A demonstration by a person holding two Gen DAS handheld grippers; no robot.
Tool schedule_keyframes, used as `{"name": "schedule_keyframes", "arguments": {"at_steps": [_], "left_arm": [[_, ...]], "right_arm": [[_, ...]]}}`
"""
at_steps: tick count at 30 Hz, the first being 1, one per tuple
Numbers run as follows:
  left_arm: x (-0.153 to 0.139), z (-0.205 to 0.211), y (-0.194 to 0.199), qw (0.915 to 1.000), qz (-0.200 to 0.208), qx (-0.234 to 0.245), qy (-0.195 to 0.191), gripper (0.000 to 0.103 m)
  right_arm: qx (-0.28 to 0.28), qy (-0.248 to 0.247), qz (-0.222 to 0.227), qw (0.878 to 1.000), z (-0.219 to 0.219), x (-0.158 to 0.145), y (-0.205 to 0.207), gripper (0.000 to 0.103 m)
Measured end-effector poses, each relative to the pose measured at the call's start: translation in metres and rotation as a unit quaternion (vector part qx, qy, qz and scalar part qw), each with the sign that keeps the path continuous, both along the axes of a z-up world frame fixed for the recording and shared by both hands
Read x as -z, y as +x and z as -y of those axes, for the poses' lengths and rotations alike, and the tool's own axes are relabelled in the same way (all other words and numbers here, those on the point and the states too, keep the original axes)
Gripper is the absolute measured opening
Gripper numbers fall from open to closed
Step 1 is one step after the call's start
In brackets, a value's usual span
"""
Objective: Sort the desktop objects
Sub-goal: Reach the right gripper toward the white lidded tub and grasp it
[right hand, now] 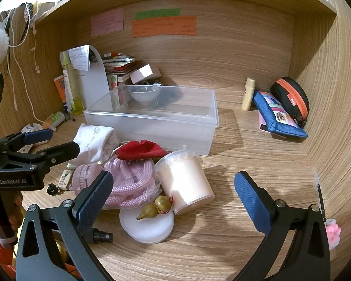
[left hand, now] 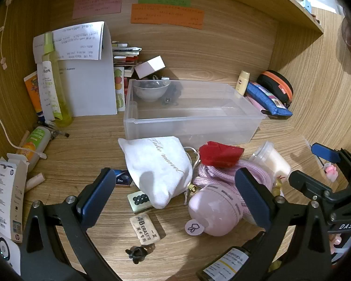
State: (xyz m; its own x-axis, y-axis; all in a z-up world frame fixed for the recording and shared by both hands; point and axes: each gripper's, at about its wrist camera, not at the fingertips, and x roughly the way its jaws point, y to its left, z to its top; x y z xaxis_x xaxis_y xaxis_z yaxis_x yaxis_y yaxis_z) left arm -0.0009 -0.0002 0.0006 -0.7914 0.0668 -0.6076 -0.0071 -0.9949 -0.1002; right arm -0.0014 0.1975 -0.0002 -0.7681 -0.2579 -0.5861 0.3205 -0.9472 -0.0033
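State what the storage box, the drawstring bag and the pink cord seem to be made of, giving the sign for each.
Storage box: frosted plastic, since the bowl behind shows through its walls.
Drawstring bag: white woven cloth, matte, soft and creased.
Pink cord: braided synthetic fibre, probably; a slightly shiny plaited weave shows.

Left hand-held gripper (left hand: 175,199) with jaws wide apart above a cluttered wooden bench (left hand: 86,140), white drawstring pouch (left hand: 159,168) and pink round gadget (left hand: 216,210) between its fingers, clear plastic bin (left hand: 191,119) behind, eraser (left hand: 144,230) near the bottom
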Motion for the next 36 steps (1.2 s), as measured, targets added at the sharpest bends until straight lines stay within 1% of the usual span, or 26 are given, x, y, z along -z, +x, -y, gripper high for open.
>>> {"name": "schedule_keyframes", "arguments": {"at_steps": [8, 14, 16, 19, 22, 23, 25, 26, 27, 28, 30, 33, 36], "left_arm": [[0.001, -0.004, 0.001, 1.0000, -0.002, -0.001, 0.004, 0.103], [-0.002, -0.003, 0.001, 1.0000, -0.005, 0.005, 0.006, 0.103], [-0.002, -0.002, 0.000, 0.9999, -0.005, 0.011, 0.012, 0.103], [-0.003, 0.002, 0.002, 0.9996, -0.018, 0.007, 0.021, 0.103], [-0.006, 0.003, 0.005, 0.9992, -0.034, 0.010, 0.019, 0.103], [-0.007, 0.003, 0.004, 0.9995, -0.027, 0.012, 0.006, 0.103], [-0.010, 0.004, 0.004, 0.9997, -0.021, 0.011, 0.004, 0.103], [-0.009, 0.003, 0.003, 0.9997, 0.007, 0.009, -0.020, 0.103], [-0.009, 0.004, 0.004, 0.9994, 0.011, 0.003, -0.034, 0.103], [-0.009, 0.005, 0.004, 0.9989, 0.022, -0.002, -0.041, 0.103], [-0.011, 0.009, 0.005, 0.9981, 0.026, -0.007, -0.055, 0.103], [-0.013, 0.019, 0.008, 0.9982, 0.039, -0.004, -0.046, 0.103], [-0.014, 0.031, 0.008, 0.9984, 0.055, 0.003, -0.011, 0.103]], "right_arm": [[-0.001, 0.001, 0.002, 1.000, 0.001, 0.000, 0.000, 0.103], [0.000, 0.004, 0.001, 1.000, 0.001, -0.001, 0.001, 0.103], [0.002, 0.004, -0.001, 1.000, 0.000, -0.001, 0.001, 0.103], [0.006, 0.003, -0.002, 1.000, -0.002, -0.002, 0.001, 0.103], [0.010, 0.002, -0.003, 1.000, -0.005, -0.003, 0.001, 0.103], [0.011, 0.002, -0.003, 1.000, -0.007, -0.004, 0.001, 0.103], [0.014, 0.002, -0.005, 1.000, -0.009, -0.006, 0.001, 0.103], [0.016, 0.003, -0.007, 1.000, -0.010, -0.007, 0.001, 0.103], [0.017, 0.004, -0.008, 1.000, -0.011, -0.007, 0.001, 0.103], [0.019, 0.006, -0.012, 1.000, -0.012, -0.009, 0.002, 0.103], [0.021, 0.008, -0.016, 1.000, -0.014, -0.011, 0.002, 0.103], [0.022, 0.010, -0.022, 0.999, -0.019, -0.015, 0.002, 0.103], [0.014, 0.009, -0.016, 1.000, -0.024, -0.018, -0.002, 0.103]]}}
